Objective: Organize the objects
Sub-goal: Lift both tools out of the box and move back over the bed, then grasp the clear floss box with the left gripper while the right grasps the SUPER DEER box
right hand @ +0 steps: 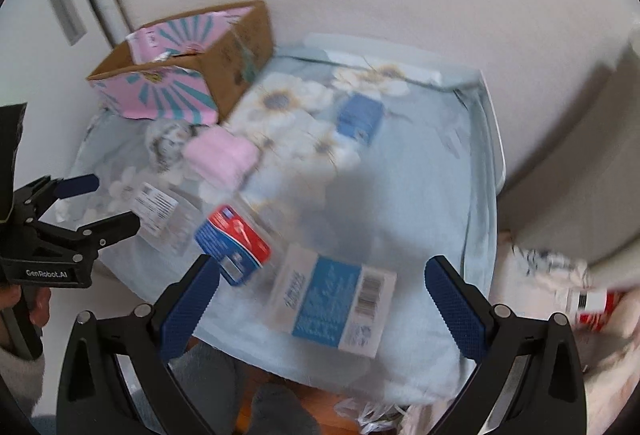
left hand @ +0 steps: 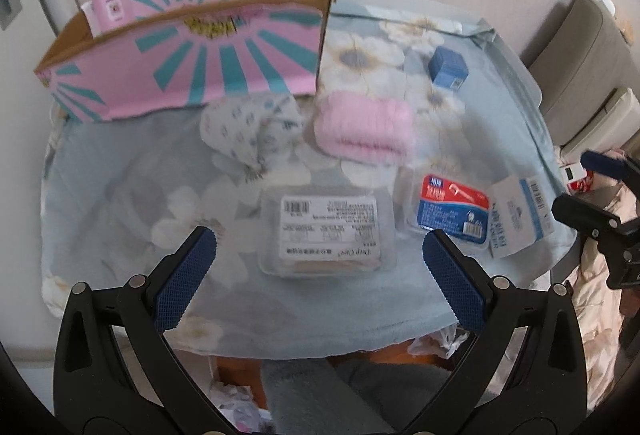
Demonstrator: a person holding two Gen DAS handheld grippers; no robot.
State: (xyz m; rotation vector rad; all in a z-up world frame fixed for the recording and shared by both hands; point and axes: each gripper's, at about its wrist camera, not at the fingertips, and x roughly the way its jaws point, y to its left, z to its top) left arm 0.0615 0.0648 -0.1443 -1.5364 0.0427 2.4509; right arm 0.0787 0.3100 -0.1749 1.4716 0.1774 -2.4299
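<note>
Small table draped in a pale blue floral cloth (left hand: 120,171), seen from its near edge; at the far left corner, an open cardboard box (left hand: 192,75) printed pink with teal rays, standing against the wall. Just in front of the box, a crumpled patterned white cloth (left hand: 244,131); touching its right side, a folded pink towel (left hand: 364,127). Toward the far right corner, a small blue box (left hand: 448,69), apart from the rest. Near the middle of the front edge, a clear plastic case with a white barcode label (left hand: 326,231); to its right, a red and blue floss pick pack (left hand: 450,211); overlapping that, at the right edge, a flat white and blue packet (right hand: 332,299). Left gripper (left hand: 320,259) spread wide and empty, poised over the clear case; right gripper (right hand: 322,289) likewise spread wide and empty, above the flat packet.
</note>
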